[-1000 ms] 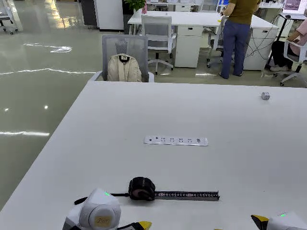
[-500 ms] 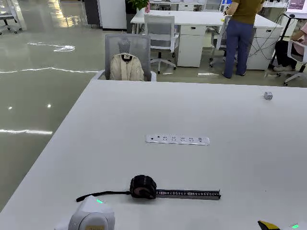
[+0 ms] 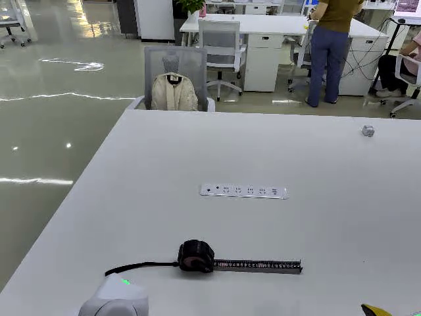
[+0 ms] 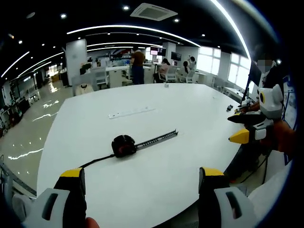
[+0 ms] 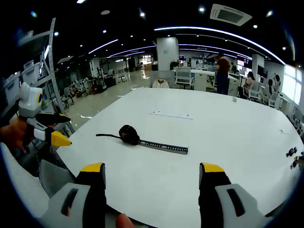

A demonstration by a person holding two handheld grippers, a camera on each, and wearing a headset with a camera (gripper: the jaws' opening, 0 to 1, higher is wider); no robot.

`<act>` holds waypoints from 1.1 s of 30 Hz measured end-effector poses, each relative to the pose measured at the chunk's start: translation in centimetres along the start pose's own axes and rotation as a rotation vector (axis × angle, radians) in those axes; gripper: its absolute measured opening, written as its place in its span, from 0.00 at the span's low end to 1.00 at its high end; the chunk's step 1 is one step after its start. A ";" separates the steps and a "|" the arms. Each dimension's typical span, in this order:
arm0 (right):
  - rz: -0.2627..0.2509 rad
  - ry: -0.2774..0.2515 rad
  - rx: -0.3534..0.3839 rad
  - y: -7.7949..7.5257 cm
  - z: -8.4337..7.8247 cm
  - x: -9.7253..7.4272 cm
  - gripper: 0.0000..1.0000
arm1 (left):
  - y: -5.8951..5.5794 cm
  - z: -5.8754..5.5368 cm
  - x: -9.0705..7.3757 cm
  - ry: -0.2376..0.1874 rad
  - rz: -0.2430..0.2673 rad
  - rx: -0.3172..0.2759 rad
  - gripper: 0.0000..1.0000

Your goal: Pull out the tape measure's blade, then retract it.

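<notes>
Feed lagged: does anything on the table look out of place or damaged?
Nothing damaged or spilled. The tape measure lies on the table with its blade pulled out, the left tongs and right tongs open, clear of it.

A power strip [image 3: 243, 191] lies on the white table [image 3: 164, 158]; a jacket [image 3: 174, 93] hangs on the chair [image 3: 192, 62].

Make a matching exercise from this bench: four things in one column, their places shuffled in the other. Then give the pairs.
Things:
1. tape measure
2. power strip
3. cream jacket
4. small grey object

Places:
A. far right part of the table
B. draped over a chair beyond the table
C. middle of the table
D. by the near edge, blade partly out

Pairs: 1-D, 2-C, 3-B, 4-A.
</notes>
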State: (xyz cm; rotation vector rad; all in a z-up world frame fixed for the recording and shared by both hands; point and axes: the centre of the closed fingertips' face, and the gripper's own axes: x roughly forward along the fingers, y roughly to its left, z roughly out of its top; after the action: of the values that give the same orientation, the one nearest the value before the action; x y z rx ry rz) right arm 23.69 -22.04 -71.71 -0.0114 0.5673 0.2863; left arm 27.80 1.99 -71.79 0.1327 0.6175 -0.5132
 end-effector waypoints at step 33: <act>0.023 0.040 -0.008 -0.3 -0.8 1.6 0.82 | 0.2 1.8 2.2 0.013 0.020 -0.041 1.00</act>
State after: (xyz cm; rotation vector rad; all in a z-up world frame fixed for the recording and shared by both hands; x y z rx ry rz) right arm 24.61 -22.01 -73.22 -0.0186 0.6067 0.3113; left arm 30.36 0.74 -71.63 0.1037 0.6388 -0.4801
